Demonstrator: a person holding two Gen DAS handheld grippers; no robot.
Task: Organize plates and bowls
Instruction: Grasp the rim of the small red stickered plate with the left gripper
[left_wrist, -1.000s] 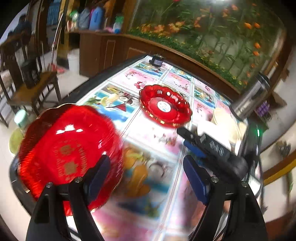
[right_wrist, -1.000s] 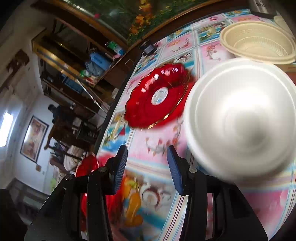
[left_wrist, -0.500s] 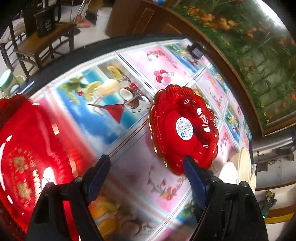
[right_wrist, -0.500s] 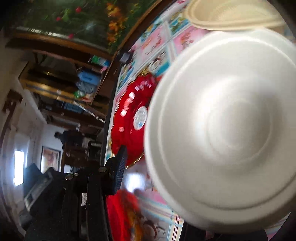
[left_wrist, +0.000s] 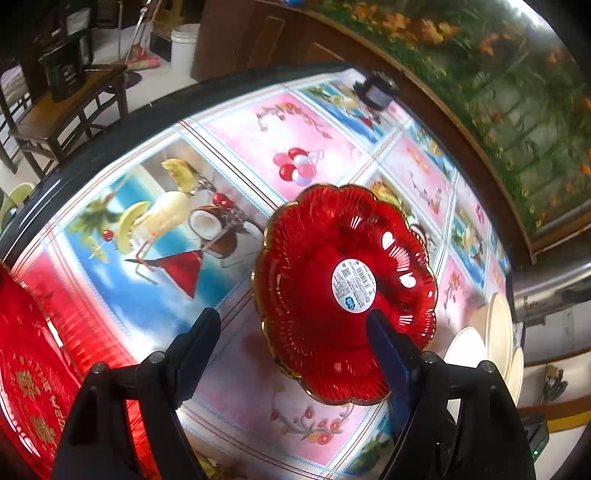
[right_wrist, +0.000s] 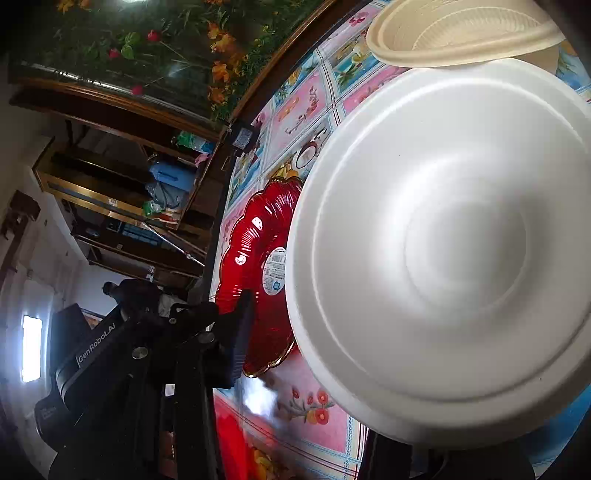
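On the far left of the left wrist view, a red tray with gold lettering (left_wrist: 33, 369) lies on the worktop (left_wrist: 258, 122), outside the left tool (left_wrist: 293, 328). That tool's jaws stand wide with nothing held. The scalloped red plate (left_wrist: 343, 280) lies ahead of it and toward its right finger, whose tip overlaps the plate's near side. The plate looks like thin, rigid, glossy plastic: light and probably slippery, so its gold rim seems the best place to pinch.

In the right wrist view, the white foam bowl (right_wrist: 443, 251) fills the space ahead of the right tool (right_wrist: 314, 387), upside down, its rim running down between the jaws, which have just been closing. Whether the pads already press it I cannot tell. Foam is feather-light and dents easily, so grip its rim gently. A cream bowl (right_wrist: 461, 33) sits beyond it.
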